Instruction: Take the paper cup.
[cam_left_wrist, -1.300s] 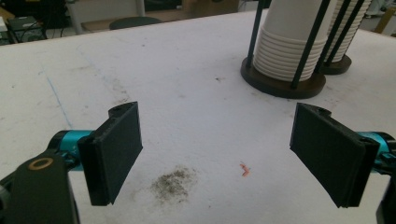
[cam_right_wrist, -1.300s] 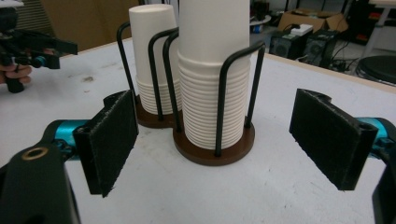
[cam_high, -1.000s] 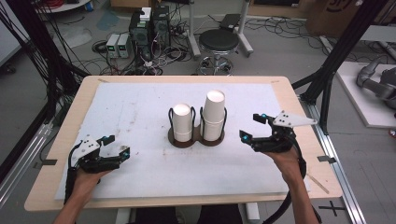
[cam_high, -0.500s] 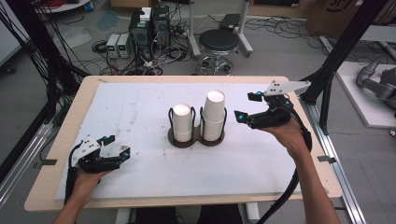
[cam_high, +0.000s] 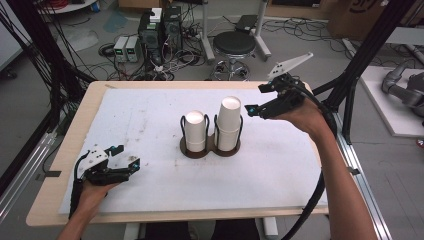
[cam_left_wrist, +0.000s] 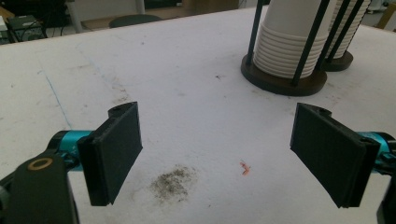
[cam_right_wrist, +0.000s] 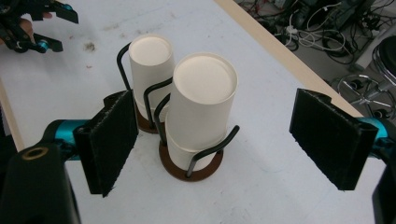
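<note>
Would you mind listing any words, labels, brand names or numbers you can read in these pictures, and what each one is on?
None can be read.
Cardboard box on the floor at the far right: dark printed marks, cut off by the frame's edge and too blurred to read.
Both stacks of cups in the holder: plain white, no print.
Left gripper and right gripper: no lettering visible on their black pads.

no legible text, labels, brands or numbers anywhere
</note>
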